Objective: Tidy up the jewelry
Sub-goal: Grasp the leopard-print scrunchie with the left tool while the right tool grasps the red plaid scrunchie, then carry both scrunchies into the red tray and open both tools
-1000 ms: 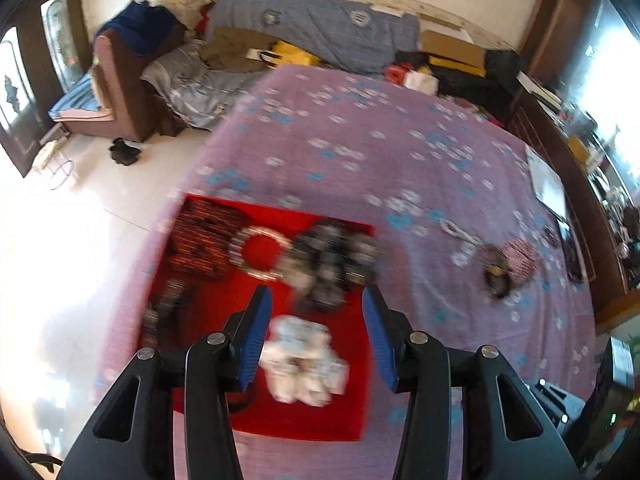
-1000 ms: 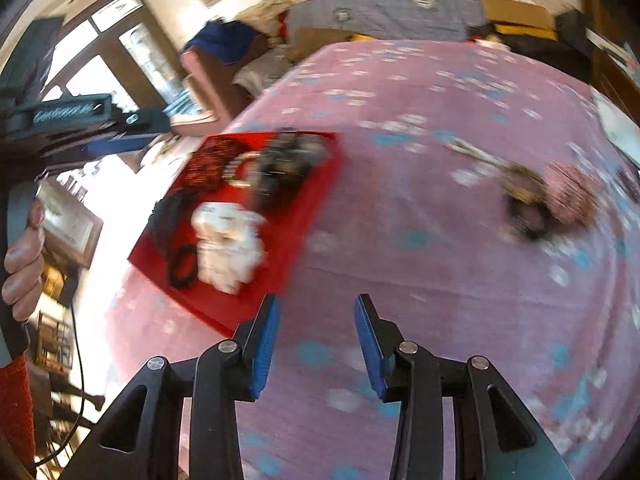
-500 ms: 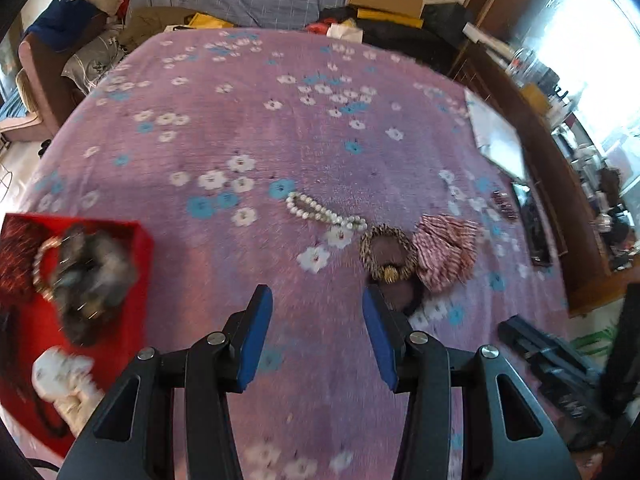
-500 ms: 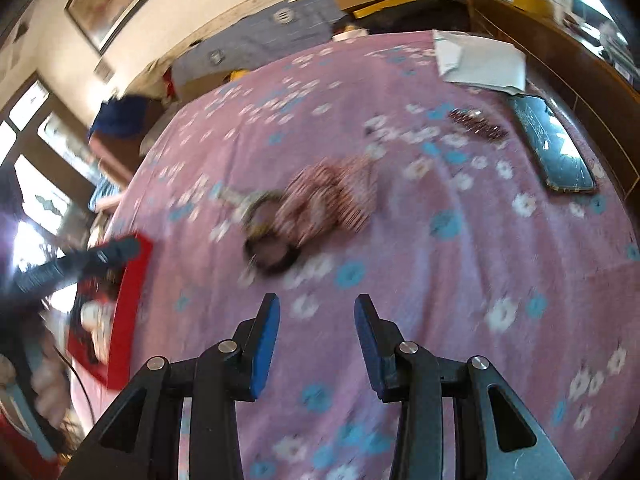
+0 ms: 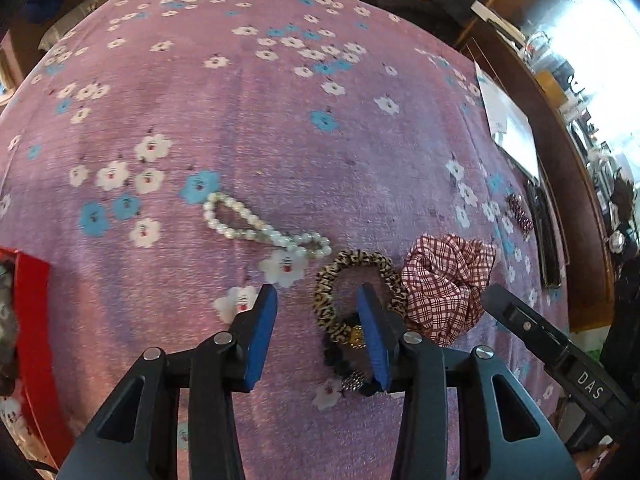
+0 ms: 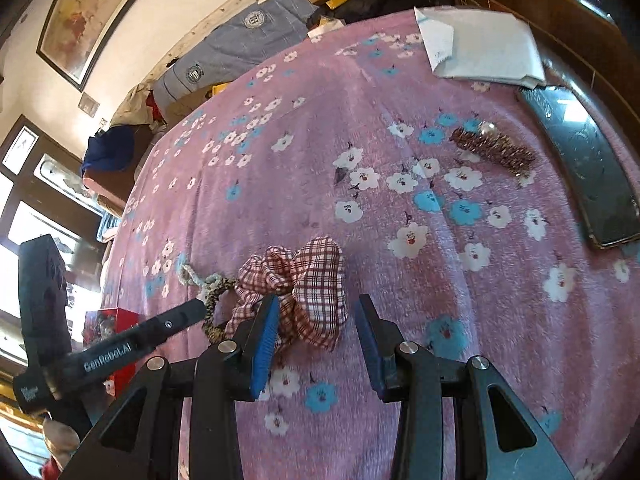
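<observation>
Both tools point steeply down at the flowered purple bedspread (image 5: 280, 128). The left tool (image 5: 316, 332) stands part open and has just been closing; its right finger overlaps the leopard-print hair tie (image 5: 352, 280), and nothing is gripped. The right tool (image 6: 316, 340) is part open and empty, its left finger just in front of the checked scrunchie (image 6: 304, 280). A pearl bracelet (image 5: 256, 226) lies beside the hair tie. The red tray (image 5: 34, 328) sits at the left edge.
</observation>
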`<act>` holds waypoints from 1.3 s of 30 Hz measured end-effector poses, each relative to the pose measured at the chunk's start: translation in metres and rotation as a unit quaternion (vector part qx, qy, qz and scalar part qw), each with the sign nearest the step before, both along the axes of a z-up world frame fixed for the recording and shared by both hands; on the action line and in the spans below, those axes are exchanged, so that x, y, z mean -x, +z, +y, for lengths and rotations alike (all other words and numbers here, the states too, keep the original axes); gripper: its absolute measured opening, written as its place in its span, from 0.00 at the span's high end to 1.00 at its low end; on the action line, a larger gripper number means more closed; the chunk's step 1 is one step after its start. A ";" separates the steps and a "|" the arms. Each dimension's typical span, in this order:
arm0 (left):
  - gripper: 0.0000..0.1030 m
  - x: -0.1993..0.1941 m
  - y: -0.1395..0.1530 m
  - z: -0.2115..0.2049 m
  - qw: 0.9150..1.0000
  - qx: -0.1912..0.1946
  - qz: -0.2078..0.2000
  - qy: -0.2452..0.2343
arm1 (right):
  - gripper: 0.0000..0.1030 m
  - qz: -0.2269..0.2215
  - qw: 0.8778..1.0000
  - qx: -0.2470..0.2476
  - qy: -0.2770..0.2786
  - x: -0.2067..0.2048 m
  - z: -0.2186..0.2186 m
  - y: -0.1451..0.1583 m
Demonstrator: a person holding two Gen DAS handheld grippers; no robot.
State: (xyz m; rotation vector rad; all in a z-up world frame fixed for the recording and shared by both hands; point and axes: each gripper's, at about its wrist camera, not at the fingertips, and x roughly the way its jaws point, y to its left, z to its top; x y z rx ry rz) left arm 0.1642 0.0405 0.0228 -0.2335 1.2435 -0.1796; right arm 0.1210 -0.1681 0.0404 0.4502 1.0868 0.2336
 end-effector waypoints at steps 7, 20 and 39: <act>0.92 -0.005 -0.005 -0.008 1.000 -0.011 -0.001 0.000 | 0.59 0.006 1.000 0.002 0.005 -0.007 0.008 -0.008; 0.94 0.022 0.038 -0.001 0.999 0.008 -0.038 0.004 | 0.91 -0.019 1.000 0.018 0.014 0.006 0.011 0.013; 0.94 0.160 0.128 0.131 0.990 -0.007 -0.111 0.091 | 0.91 -0.076 0.995 -0.006 0.066 0.083 0.071 0.079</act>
